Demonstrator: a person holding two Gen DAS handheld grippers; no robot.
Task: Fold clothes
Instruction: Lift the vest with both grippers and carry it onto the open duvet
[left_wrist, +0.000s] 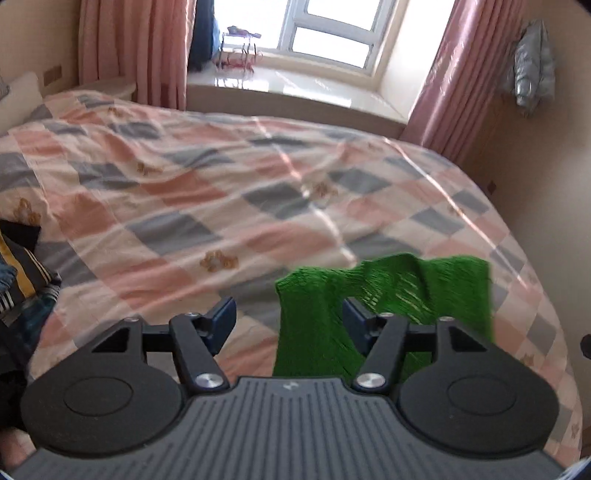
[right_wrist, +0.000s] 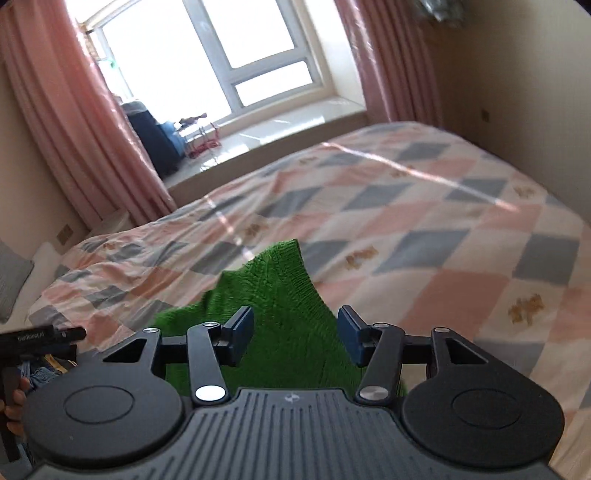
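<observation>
- Lying rumpled on the checked bedspread (left_wrist: 221, 192), near its front edge: green knitted garment (left_wrist: 317, 325).
- Hovering over it with jaws spread wide, gripping nothing: left gripper (left_wrist: 288, 317), garment sitting under the right-hand finger.
- Hanging above the same knit, jaws likewise spread and pinching nothing: right gripper (right_wrist: 295, 332).
- Piling up at the bed's left edge: striped clothes (left_wrist: 26, 273).
</observation>
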